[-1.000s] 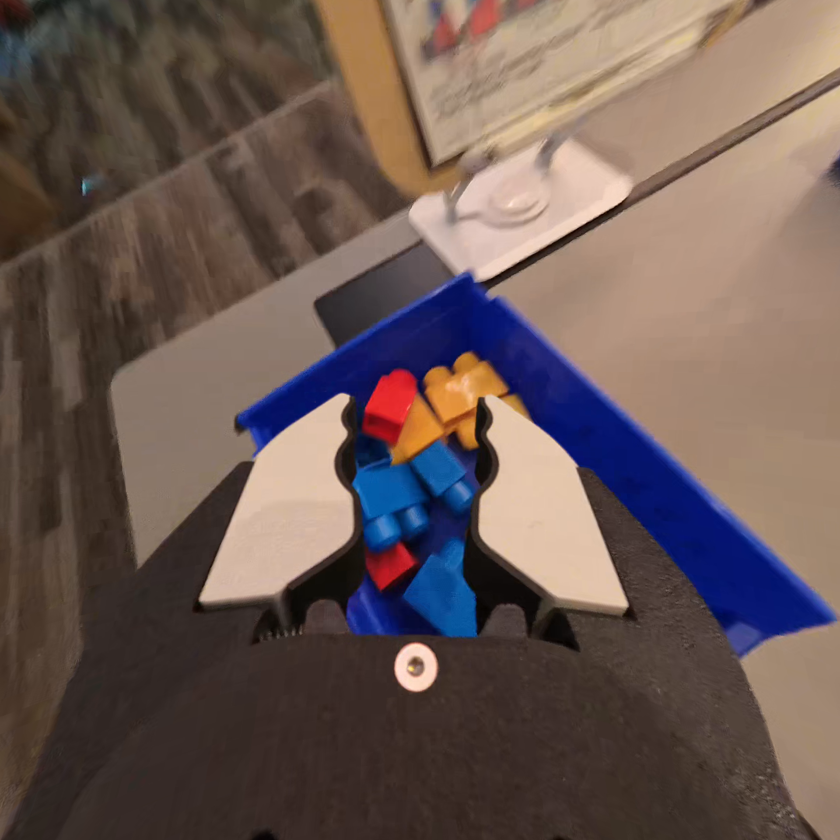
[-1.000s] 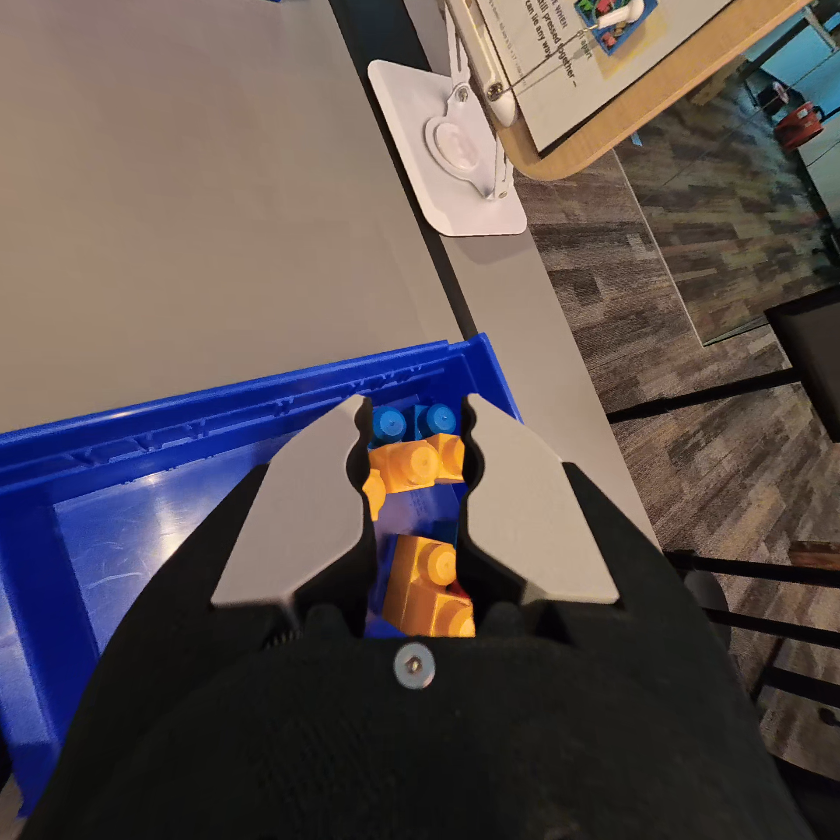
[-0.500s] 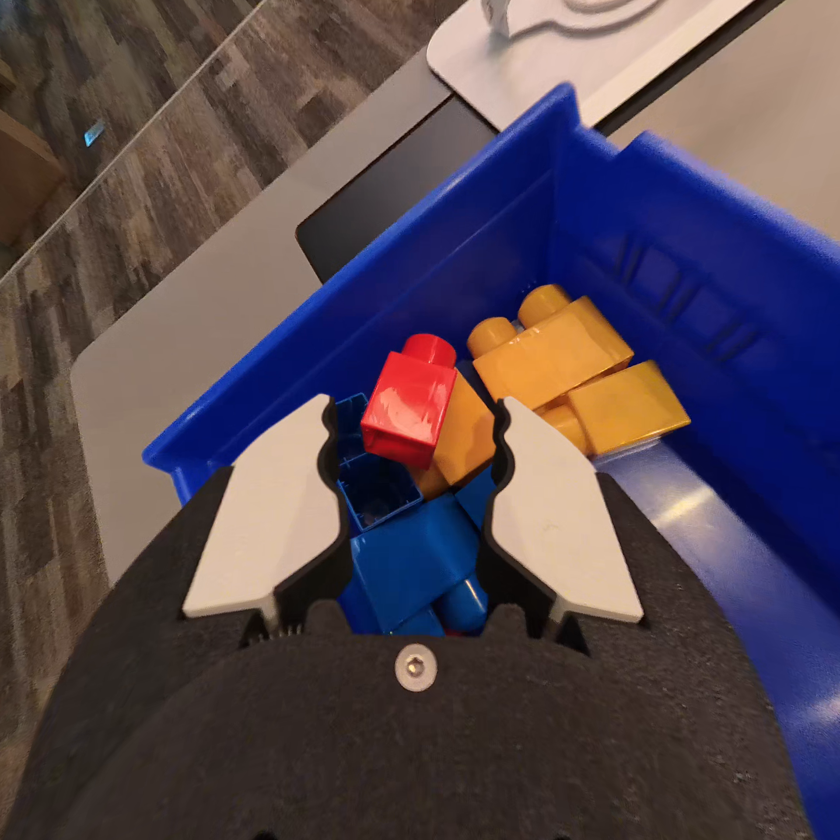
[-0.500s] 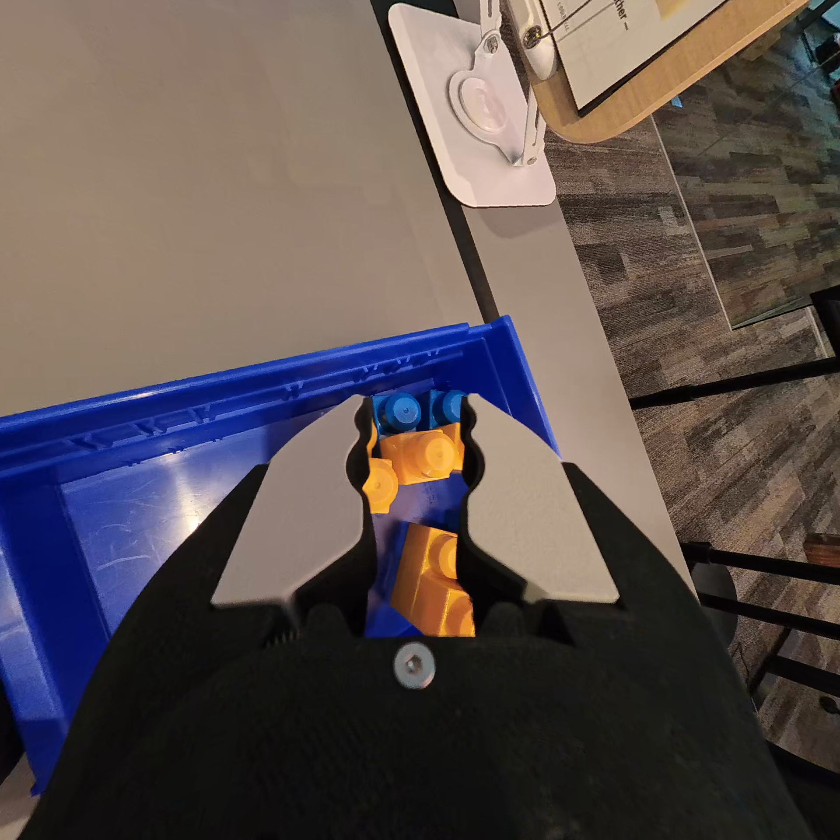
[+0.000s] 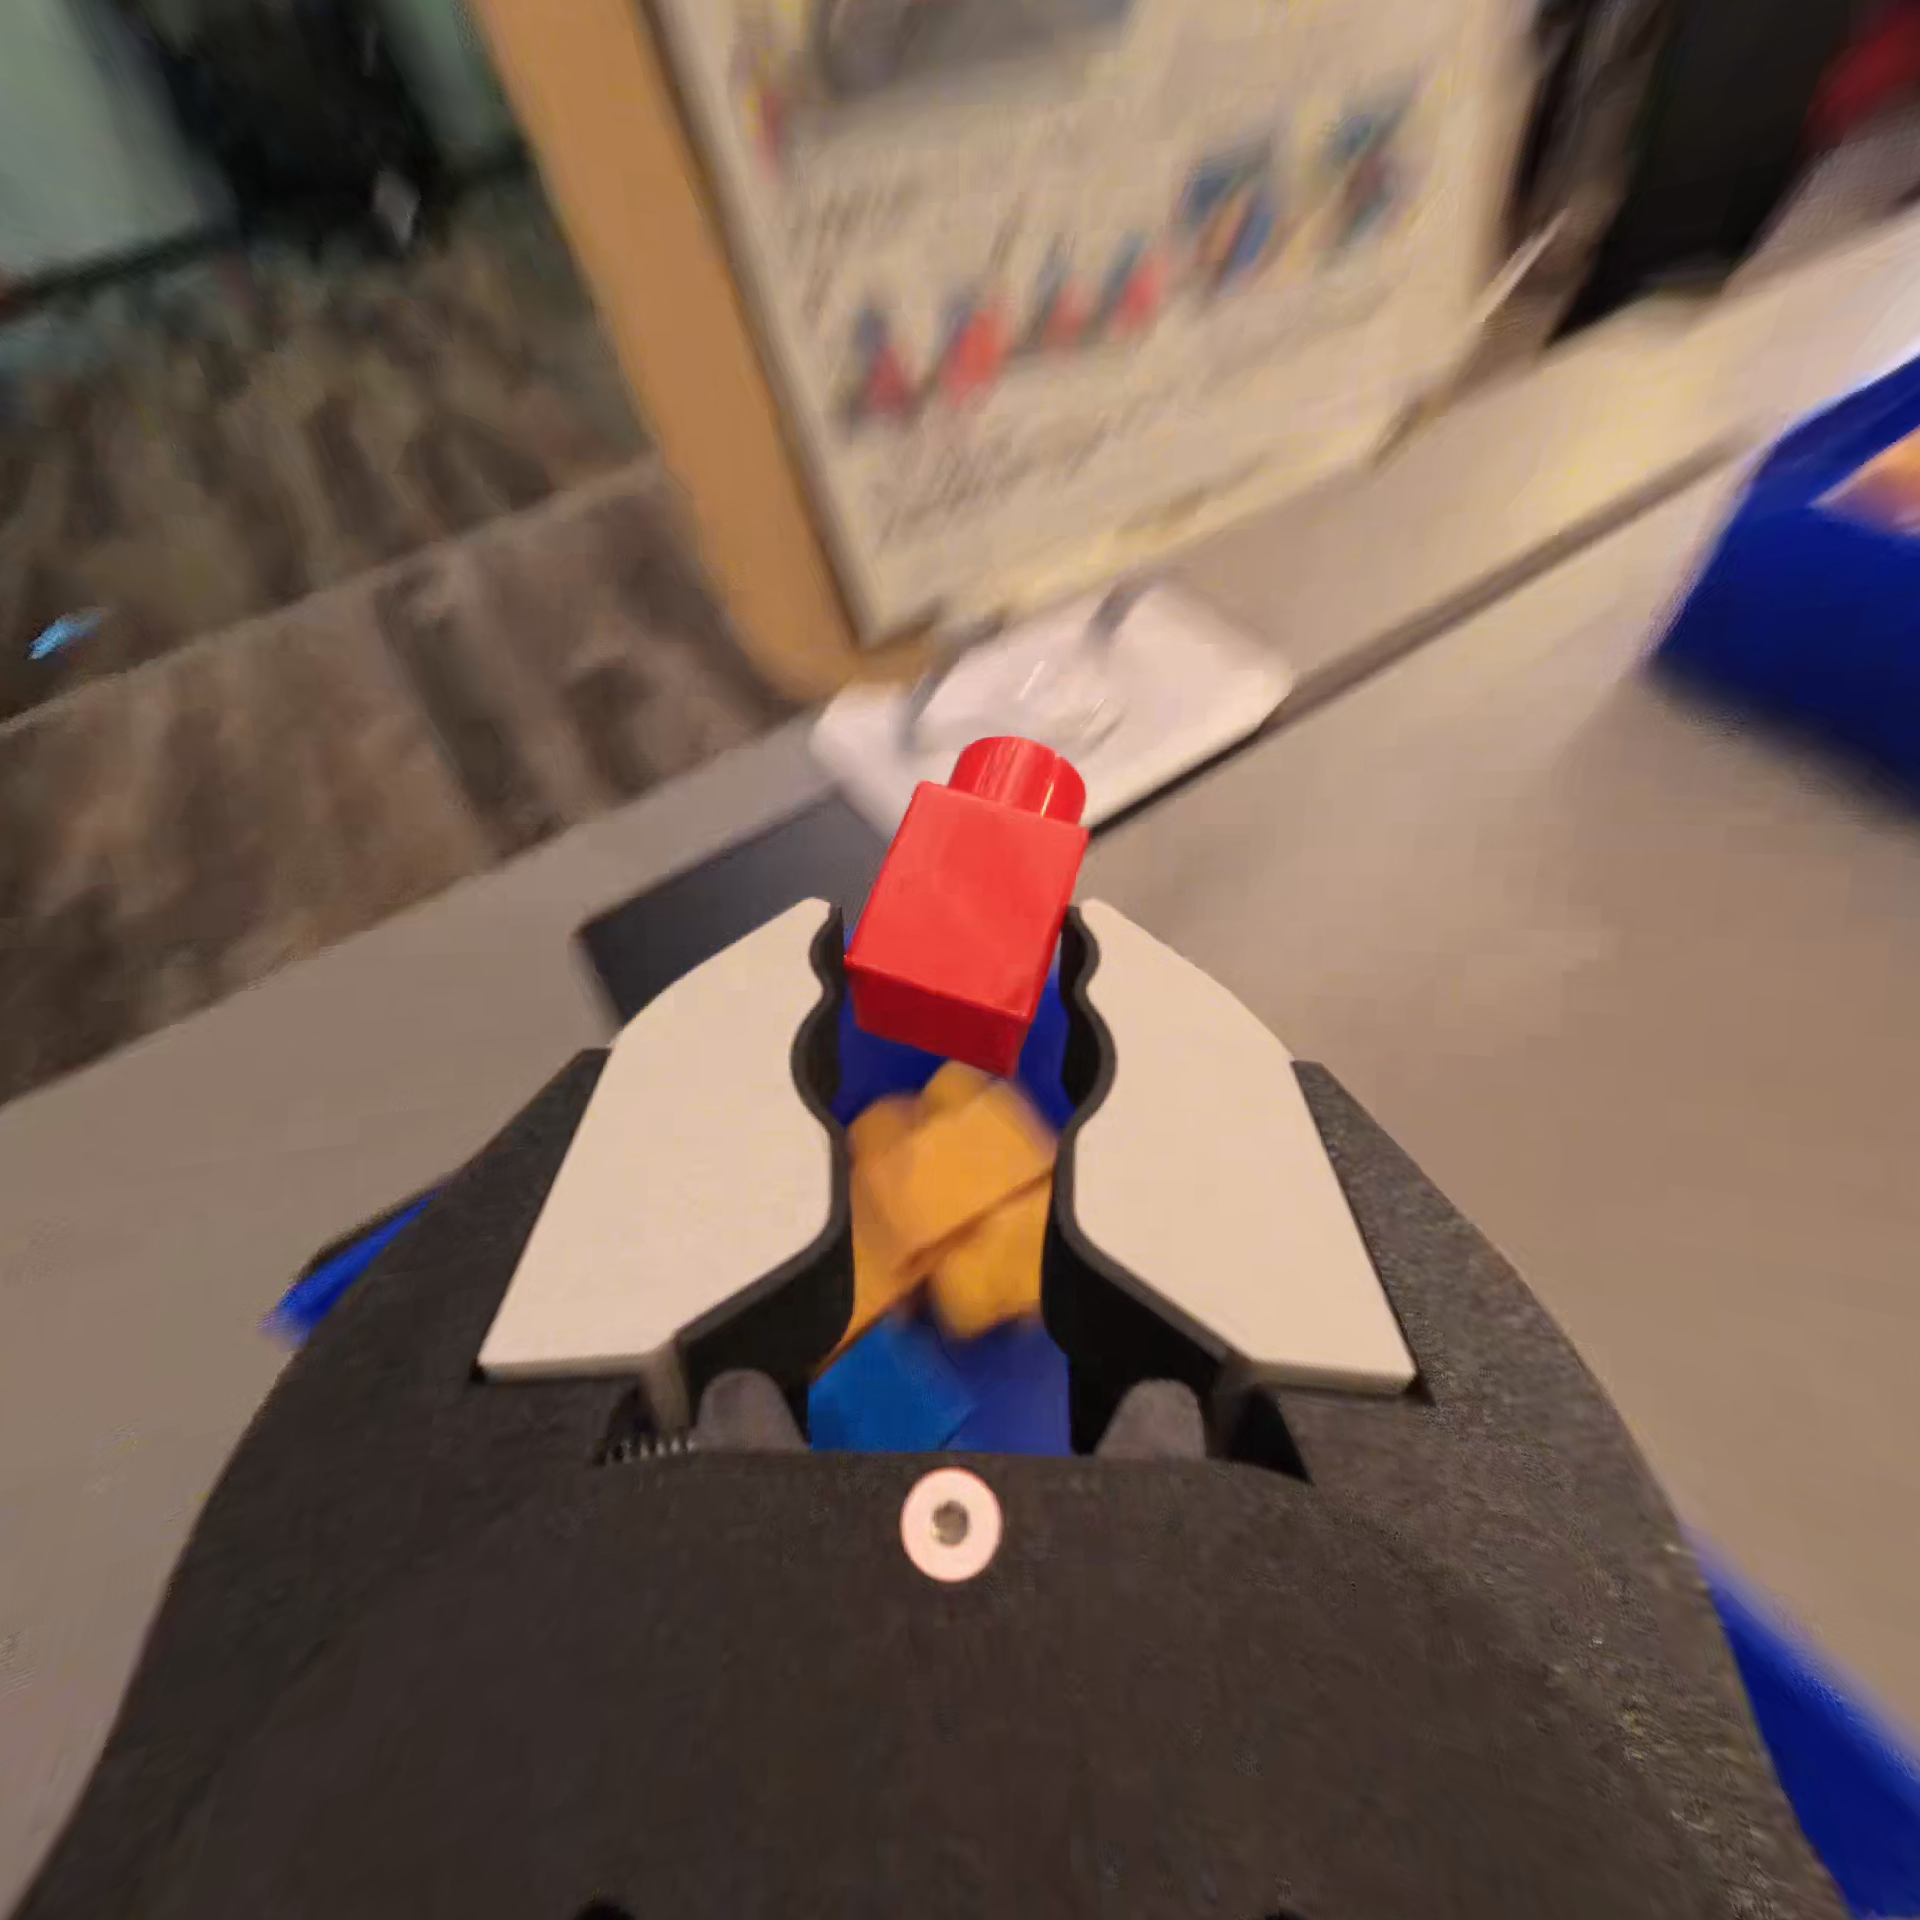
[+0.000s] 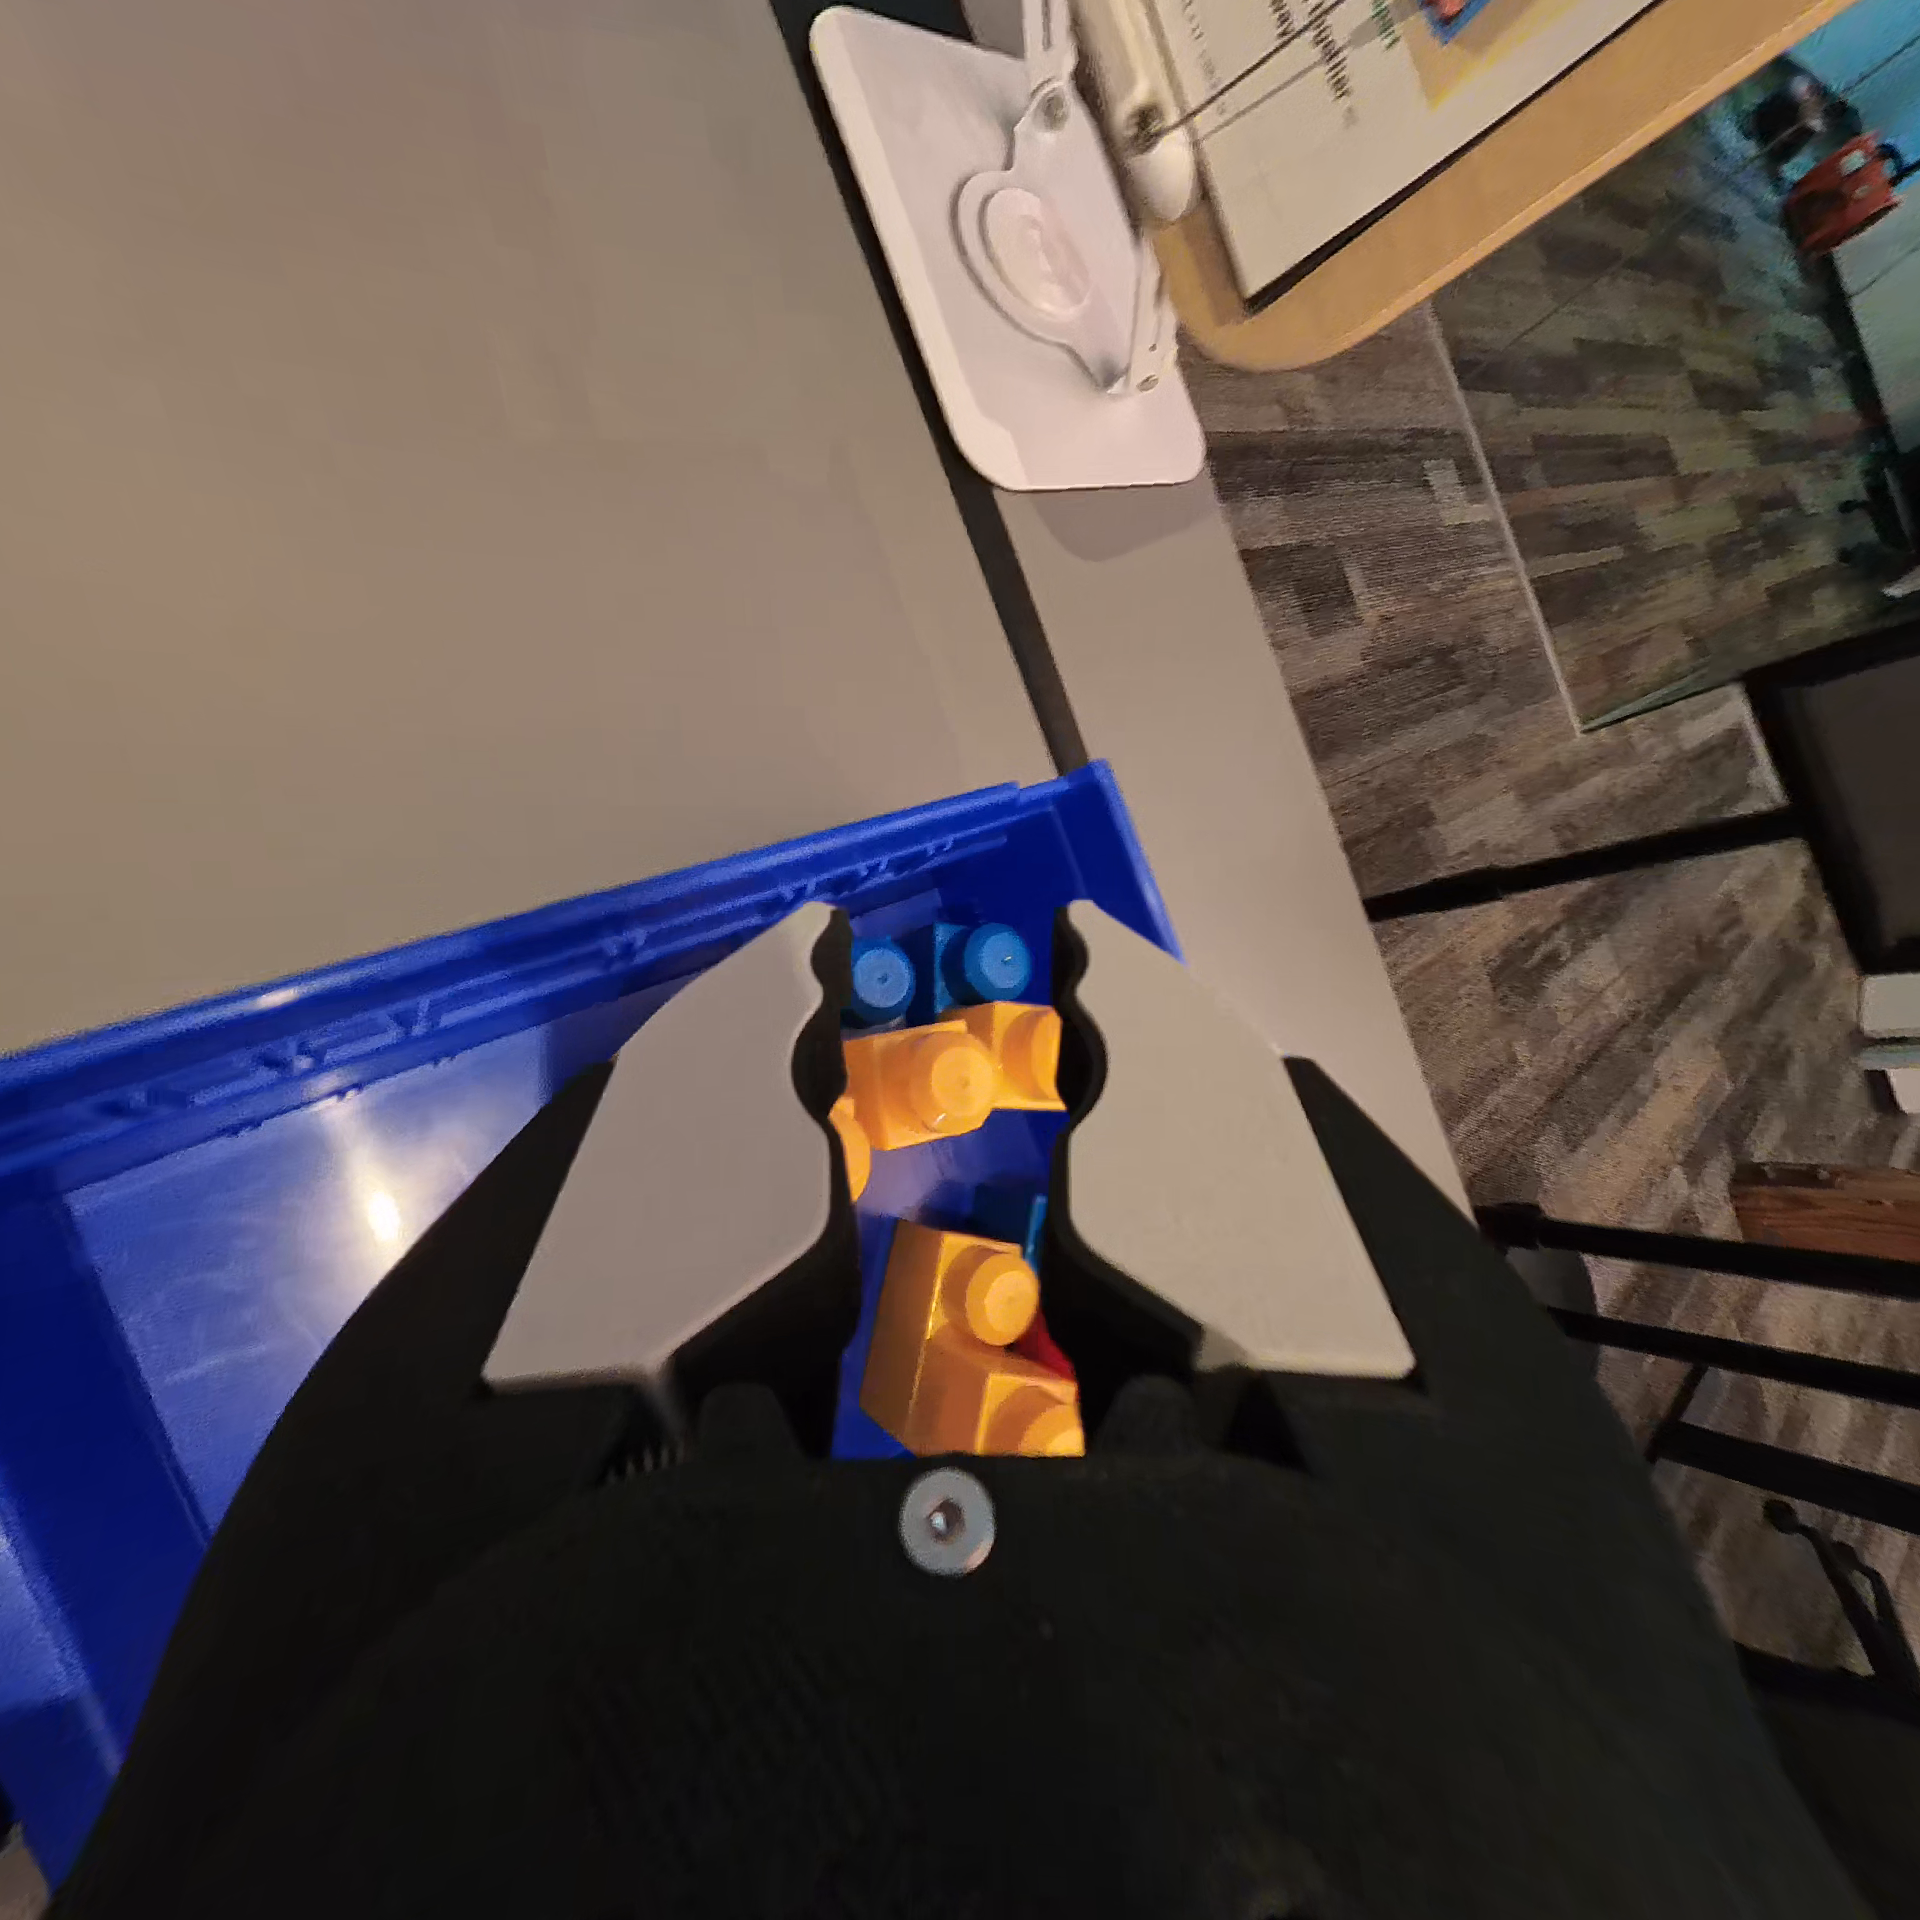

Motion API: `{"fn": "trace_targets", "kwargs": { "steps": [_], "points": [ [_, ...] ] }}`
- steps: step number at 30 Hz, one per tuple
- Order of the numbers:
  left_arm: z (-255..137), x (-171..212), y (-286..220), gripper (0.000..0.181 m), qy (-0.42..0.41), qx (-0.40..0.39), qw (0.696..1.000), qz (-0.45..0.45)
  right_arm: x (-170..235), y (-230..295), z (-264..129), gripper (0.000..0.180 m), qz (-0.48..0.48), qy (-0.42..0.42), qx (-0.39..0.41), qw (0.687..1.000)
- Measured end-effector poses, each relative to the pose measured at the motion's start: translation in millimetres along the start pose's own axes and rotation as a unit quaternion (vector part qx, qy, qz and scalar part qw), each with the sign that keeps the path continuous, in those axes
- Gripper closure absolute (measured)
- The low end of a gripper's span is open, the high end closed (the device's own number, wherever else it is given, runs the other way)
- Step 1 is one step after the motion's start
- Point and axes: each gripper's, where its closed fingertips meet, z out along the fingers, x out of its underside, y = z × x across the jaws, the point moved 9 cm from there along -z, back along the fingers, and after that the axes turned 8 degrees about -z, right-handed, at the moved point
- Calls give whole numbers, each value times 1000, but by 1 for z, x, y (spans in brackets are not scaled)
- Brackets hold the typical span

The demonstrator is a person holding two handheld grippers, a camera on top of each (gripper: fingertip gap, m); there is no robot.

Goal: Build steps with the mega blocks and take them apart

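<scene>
The left gripper was clamped on a red block, a single-stud piece held tilted between the two fingertips at the centre of the left wrist frame, its stud pointing up and slightly right. Both grey fingers pressed the block's lower sides. Below the block, in the gap between the fingers, blurred orange blocks and a blue block were visible. The blue bin appeared at the right edge of that frame and again at the lower right and lower left, heavily blurred. A grey table filled the middle right, and a white stand base sat above the block, carrying a blurred printed board in the upper centre.

The right gripper was spread apart and held nothing. Its fingertips sat over the far right corner of the blue bin. Between the fingers, two blue studs lay against the bin's far wall, orange blocks just below them, and a further orange block nearer the gripper body, with a sliver of red beside it. The bin floor at the lower left was bare and glossy. The grey table occupied the upper left, the white stand base the upper centre, and patterned flooring the right side.
</scene>
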Motion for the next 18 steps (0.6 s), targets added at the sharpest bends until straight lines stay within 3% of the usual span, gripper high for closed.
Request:
{"fn": "trace_targets", "kwargs": {
  "steps": [3,5,7,9,11,18],
  "points": [
    [-12,-37,-55,141,-152,170,972,-51,-33,-9,-10,142,59,-34,56,996],
    [-9,-49,-90,141,-198,216,954,-67,-70,-8,-17,142,138,-139,42,980],
    [-1,-50,-123,141,-215,220,950,-47,-109,2,-23,142,223,-298,-35,927],
    [8,-46,-153,142,-216,227,949,-16,-137,18,-22,141,287,-431,-140,844],
    [15,-41,-178,141,-206,249,946,2,-150,30,-5,141,347,-433,-213,804],
    [30,-26,-216,141,-183,208,956,98,-153,48,52,129,451,-391,-306,742]
  ]
}}
